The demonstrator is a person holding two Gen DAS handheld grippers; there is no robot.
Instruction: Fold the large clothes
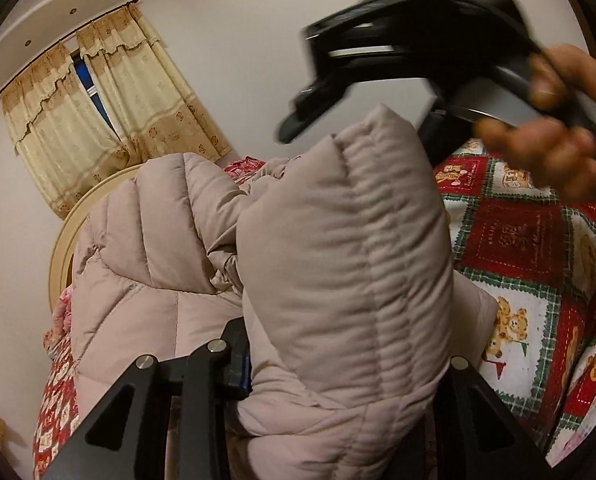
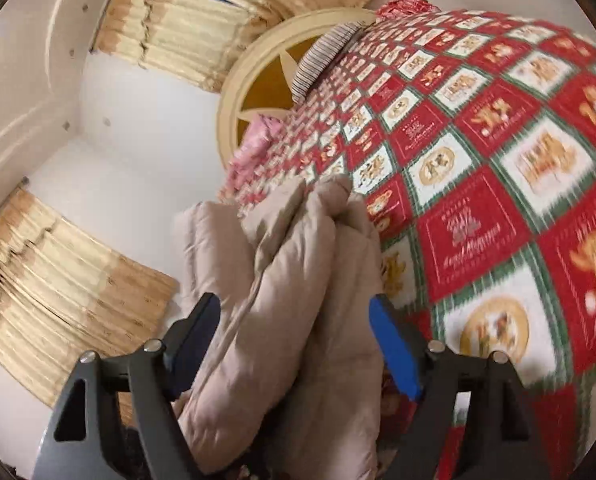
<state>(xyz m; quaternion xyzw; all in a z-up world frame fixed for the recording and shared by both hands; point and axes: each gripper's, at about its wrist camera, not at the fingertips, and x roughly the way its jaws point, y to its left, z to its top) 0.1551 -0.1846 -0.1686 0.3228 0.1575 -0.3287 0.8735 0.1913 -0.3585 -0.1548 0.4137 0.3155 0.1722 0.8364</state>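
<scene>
A beige quilted puffer coat [image 1: 338, 248] lies bunched on a bed. My left gripper [image 1: 346, 368] is shut on a thick padded fold of it, which fills the gap between the fingers and hides the right pad. In the right wrist view the coat [image 2: 298, 300] passes between the blue pads [image 2: 394, 344] of my right gripper [image 2: 298, 344]. The jaws stand wide apart around the fabric, and the view is blurred. The right gripper also shows in the left wrist view [image 1: 398, 52], blurred, held by a hand above the coat.
The bed has a red, white and green teddy-bear quilt [image 1: 538, 280] and a round cream headboard [image 2: 266, 76]. A striped pillow [image 2: 322, 56] and pink bedding [image 2: 254, 140] lie near it. Beige curtains [image 1: 110, 112] hang on the white walls.
</scene>
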